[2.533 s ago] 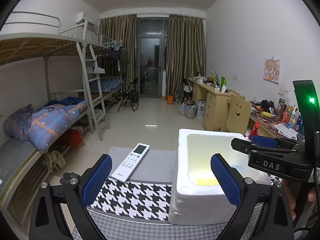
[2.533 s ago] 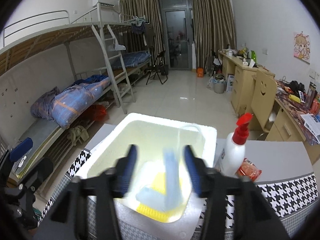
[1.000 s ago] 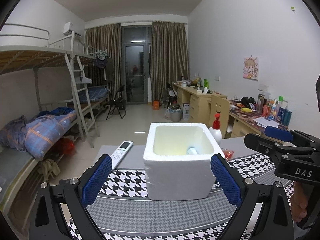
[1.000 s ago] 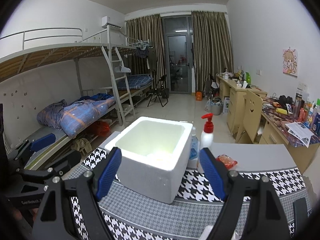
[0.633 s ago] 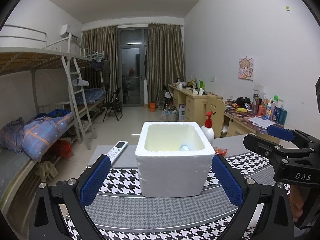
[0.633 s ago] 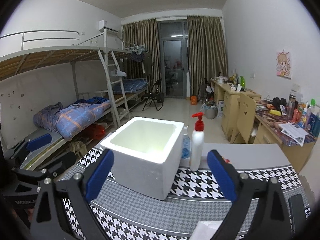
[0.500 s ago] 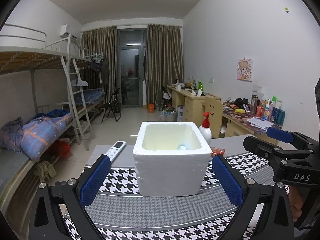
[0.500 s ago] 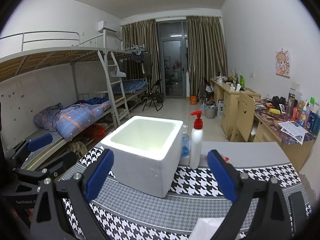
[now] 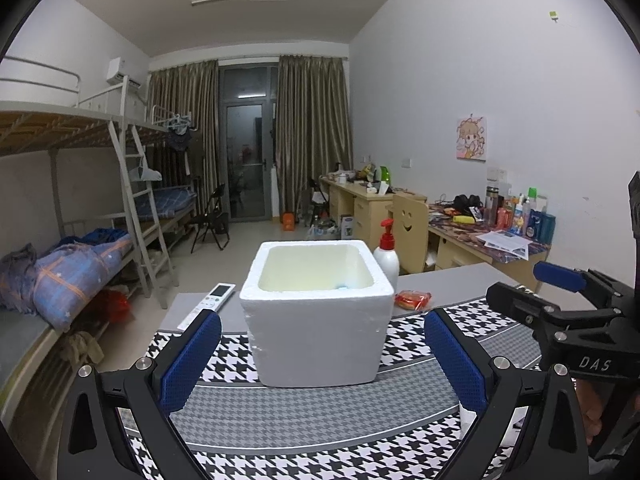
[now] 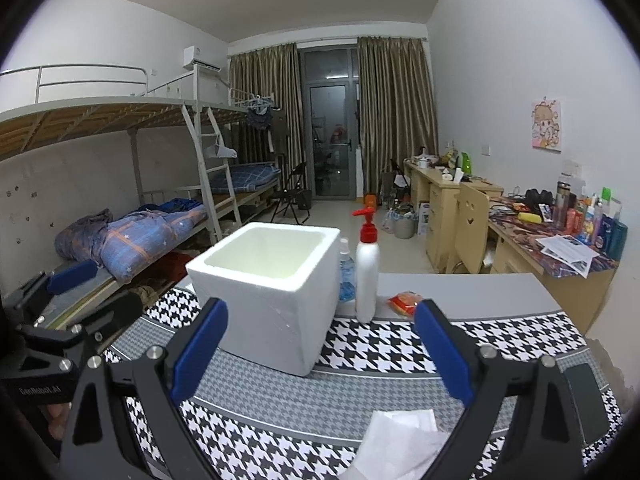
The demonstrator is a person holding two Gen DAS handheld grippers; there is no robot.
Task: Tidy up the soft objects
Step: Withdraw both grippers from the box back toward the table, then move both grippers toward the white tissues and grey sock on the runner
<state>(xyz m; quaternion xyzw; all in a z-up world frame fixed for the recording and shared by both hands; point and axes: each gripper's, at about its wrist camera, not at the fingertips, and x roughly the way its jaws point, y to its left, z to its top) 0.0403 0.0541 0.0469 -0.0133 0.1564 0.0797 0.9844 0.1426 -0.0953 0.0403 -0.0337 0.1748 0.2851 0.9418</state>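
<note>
The surface [image 9: 320, 408], covered with a black-and-white houndstooth cloth with grey bands, is filling the lower part of both views. A white foam box [image 9: 318, 316] is standing upright on it, open at the top, directly ahead of the left gripper [image 9: 322, 354] and a little left of centre ahead of the right gripper [image 10: 320, 348]. A small patch of light blue is showing just inside the box's near right corner in the left wrist view; what it belongs to is too small to tell.

Both grippers are hanging short of the box, clear of it. The left gripper's blue fingers [image 9: 192, 356] are standing wide apart with nothing between them. The right gripper's fingers [image 10: 200, 344] have just been opening and are spread wide, gripping nothing.

A white pump bottle [image 10: 367, 268] with a red top is standing just beside the box on its right, with a smaller clear bottle [image 10: 346, 276] behind it, next to the box wall. A white tissue [image 10: 400, 436] is lying crumpled on the cloth near the right gripper, below its right finger. A white remote control [image 9: 208, 304] is lying on the grey strip to the left of the box. A small orange-red packet [image 10: 405, 302] is lying just right of the pump bottle.
</note>
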